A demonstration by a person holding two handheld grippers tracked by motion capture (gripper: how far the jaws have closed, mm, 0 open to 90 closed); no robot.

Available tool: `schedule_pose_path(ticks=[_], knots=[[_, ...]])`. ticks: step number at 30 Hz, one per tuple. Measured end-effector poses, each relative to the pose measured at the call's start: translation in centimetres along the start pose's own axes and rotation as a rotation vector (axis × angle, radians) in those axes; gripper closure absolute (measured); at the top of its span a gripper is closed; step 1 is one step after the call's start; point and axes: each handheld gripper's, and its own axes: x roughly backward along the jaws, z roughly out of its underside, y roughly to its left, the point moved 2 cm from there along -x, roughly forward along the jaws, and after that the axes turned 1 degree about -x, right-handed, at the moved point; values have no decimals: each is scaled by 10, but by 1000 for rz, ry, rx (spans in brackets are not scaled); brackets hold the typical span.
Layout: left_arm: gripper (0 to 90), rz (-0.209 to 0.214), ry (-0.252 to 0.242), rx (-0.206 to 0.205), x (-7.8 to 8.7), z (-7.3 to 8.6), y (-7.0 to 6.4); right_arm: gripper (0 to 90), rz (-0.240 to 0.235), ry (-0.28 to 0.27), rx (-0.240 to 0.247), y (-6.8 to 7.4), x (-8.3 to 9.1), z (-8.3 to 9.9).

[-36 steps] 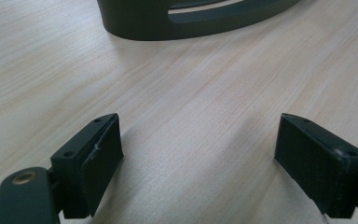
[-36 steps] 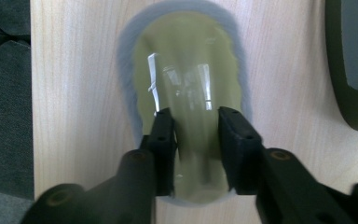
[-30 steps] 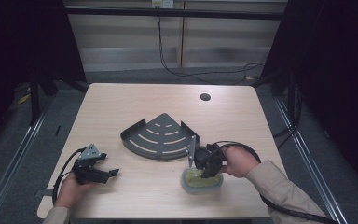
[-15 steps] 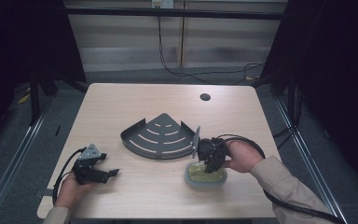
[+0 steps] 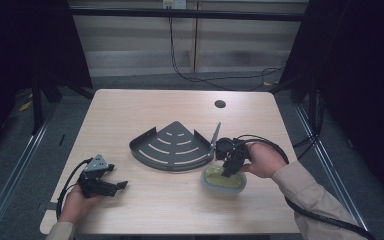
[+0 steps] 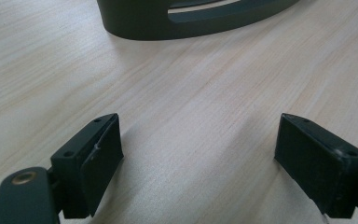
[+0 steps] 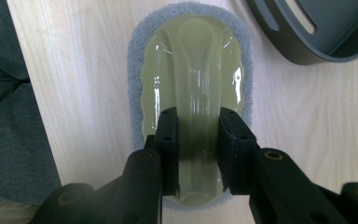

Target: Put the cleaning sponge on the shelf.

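Observation:
A scrubber with a grey sponge pad and a glossy yellow-green handle (image 5: 223, 179) (image 7: 193, 93) lies on the table at the front right. My right gripper (image 5: 228, 171) (image 7: 197, 151) points down at it, jaws shut on the handle's raised ridge. A dark grey fan-shaped slotted rack (image 5: 172, 146) (image 7: 317, 28) (image 6: 191, 16) sits mid-table, just left of and beyond the scrubber. My left gripper (image 5: 111, 186) (image 6: 209, 158) rests at the front left, open, with bare wood between its jaws, well short of the rack.
The light wooden table (image 5: 145, 107) has a round cable hole (image 5: 220, 104) at the back right. A grey sleeve (image 7: 9, 107) lies along the front table edge. Black cables trail from both grippers.
My right gripper has shifted right and slightly away with the scrubber held in it, drawing it a little from the front edge. The left gripper has stayed still.

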Motion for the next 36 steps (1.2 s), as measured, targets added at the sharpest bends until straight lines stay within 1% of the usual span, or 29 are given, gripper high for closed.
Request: schedule_pose_path(ticks=[1, 2, 3, 4, 5, 6, 7, 9, 11, 12, 13, 16, 17, 23, 24, 26, 27, 29, 30, 35, 36], knots=[[144, 0, 0, 0, 0, 0, 0, 716, 0, 0, 0, 0, 0, 0], [144, -2, 3, -6, 0, 0, 1, 717, 4, 1, -20, -2, 3, 0], [144, -2, 3, -6, 0, 0, 1, 716, 4, -4, -18, -4, 4, 0], [144, -1, 2, -1, 0, 0, 0, 717, 1, -4, -35, -4, 5, 0], [144, -1, 2, -1, 0, 0, 0, 717, 1, -4, -35, -4, 5, 0], [144, -1, 2, -5, 0, 0, 1, 716, -1, -5, -51, -6, 7, 0], [144, -1, 2, -5, 0, 0, 1, 716, -1, -5, -51, -6, 7, 0], [144, 2, -2, -7, 0, 0, 1, 716, 5, -6, -69, -10, 10, 0], [143, 3, -2, -5, 0, 0, 1, 716, 8, -7, -69, -11, 12, 0], [144, 2, -2, -5, 0, 0, 1, 716, 10, -17, -74, -14, 14, 1], [144, 2, -2, -5, 0, 0, 1, 716, 12, -18, -85, -15, 15, 1], [144, 4, -3, 0, 0, 0, 1, 716, 21, -24, -92, -17, 19, 1], [144, 4, -3, 0, 0, 0, 1, 716, 23, -24, -102, -18, 20, 1], [144, 3, -2, -5, 0, 0, 1, 716, 44, -35, -120, -24, 28, 0], [144, 1, -2, -6, 0, 0, 1, 716, 43, -34, -134, -25, 29, 0], [144, -3, 2, -7, 0, 0, 1, 716, 46, -43, -134, -27, 31, 0], [144, -2, 2, -7, 0, 0, 1, 716, 52, -40, -148, -28, 32, 0], [144, 2, -2, -5, 0, 0, 1, 717, 54, -41, -151, -29, 32, 0], [144, -3, 2, -7, 0, 0, 1, 716, 55, -40, -165, -32, 33, 0], [144, -3, 2, -8, 0, 0, 1, 716, 65, -30, -183, -37, 35, -1], [144, -2, 2, -5, 0, 0, 1, 717, 68, -21, -196, -38, 36, -2]])
